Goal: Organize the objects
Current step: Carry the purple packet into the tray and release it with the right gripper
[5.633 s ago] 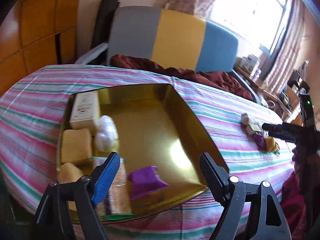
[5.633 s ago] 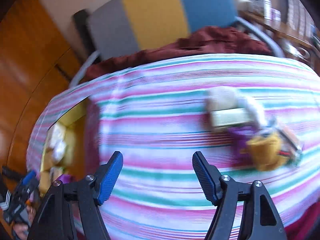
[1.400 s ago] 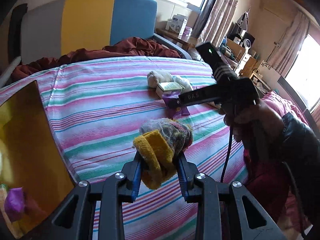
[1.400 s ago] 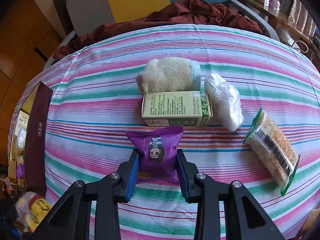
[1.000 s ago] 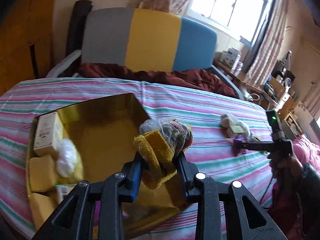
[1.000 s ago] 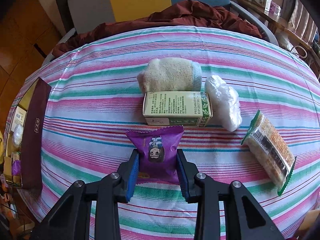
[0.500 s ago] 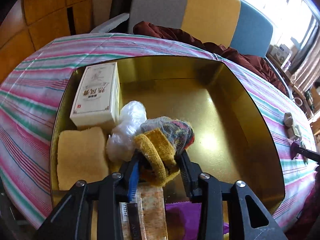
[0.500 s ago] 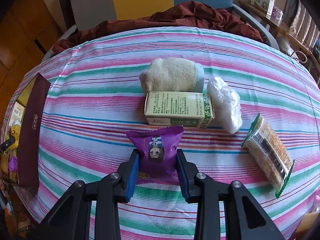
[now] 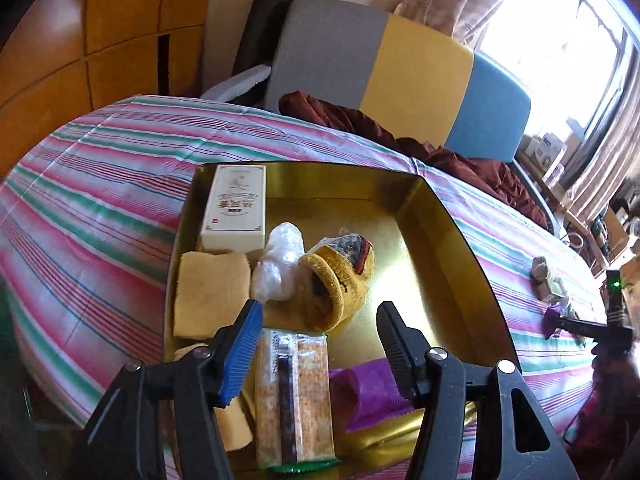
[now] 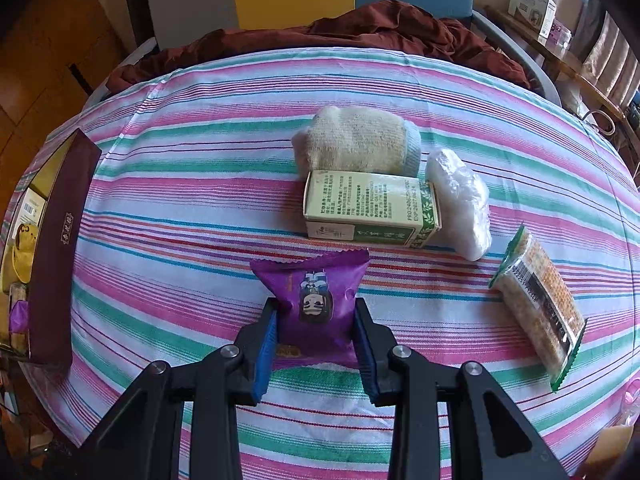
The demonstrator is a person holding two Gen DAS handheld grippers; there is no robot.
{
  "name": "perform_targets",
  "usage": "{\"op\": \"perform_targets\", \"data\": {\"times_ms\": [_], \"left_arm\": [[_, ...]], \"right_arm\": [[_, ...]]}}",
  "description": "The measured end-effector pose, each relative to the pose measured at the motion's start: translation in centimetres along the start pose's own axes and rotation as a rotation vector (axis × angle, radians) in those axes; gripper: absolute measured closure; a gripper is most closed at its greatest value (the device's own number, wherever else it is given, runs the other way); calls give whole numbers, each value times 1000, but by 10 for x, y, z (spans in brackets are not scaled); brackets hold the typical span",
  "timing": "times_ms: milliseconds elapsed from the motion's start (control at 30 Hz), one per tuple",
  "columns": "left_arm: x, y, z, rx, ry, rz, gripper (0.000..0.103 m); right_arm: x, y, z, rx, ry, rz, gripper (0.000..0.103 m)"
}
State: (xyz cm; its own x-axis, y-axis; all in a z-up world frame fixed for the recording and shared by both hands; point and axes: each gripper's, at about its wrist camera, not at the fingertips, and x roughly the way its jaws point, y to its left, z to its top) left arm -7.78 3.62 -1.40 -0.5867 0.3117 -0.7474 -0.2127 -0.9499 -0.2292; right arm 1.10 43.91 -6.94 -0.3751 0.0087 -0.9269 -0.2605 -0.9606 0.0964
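Observation:
My left gripper (image 9: 318,322) hangs over the gold box (image 9: 452,240), its jaws opening. The yellow knitted sock bundle (image 9: 336,280) lies free on the box floor just beyond the fingertips, beside a white plastic bag (image 9: 280,260). A white carton (image 9: 236,212), a yellow sponge (image 9: 210,294), a cracker pack (image 9: 294,392) and a purple packet (image 9: 372,392) also lie in the box. My right gripper (image 10: 316,330) is shut on a purple snack packet (image 10: 314,300) on the striped tablecloth (image 10: 180,240).
Beyond the right gripper lie a green-and-cream carton (image 10: 368,210), a beige sock roll (image 10: 356,144), a white bag (image 10: 460,208) and a cracker pack (image 10: 540,300). The box's maroon side (image 10: 56,248) stands at far left. A chair with dark red cloth (image 10: 360,28) is behind the table.
My left gripper swung over the box, came down and let the yellow sock bundle drop inside; its jaws have parted. The right gripper stayed shut on the purple packet without moving.

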Motion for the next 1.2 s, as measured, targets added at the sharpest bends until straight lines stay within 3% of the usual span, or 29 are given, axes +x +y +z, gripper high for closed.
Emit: {"op": "perform_targets", "data": {"times_ms": [167,367,667,867,1033,1200], "left_arm": [[-15,4,-6,-6,-33,3,38],[-26,7,-12,0,-65,3,36],[-39,22,-18,-38,-95,-6,29],[-42,33,-21,-62,-96,-13,29],[-43,41,-24,-69,-96,-8,27],[-41,48,-27,-84,-81,-3,25]], "right_arm": [[-9,12,-4,13,-13,16,69],[-41,53,-2,3,-86,103,69],[-80,199,18,-228,-163,318,69],[-46,292,17,-381,-77,358,69],[6,328,10,-400,52,294,69],[22,353,-13,-490,141,302,67]]}}
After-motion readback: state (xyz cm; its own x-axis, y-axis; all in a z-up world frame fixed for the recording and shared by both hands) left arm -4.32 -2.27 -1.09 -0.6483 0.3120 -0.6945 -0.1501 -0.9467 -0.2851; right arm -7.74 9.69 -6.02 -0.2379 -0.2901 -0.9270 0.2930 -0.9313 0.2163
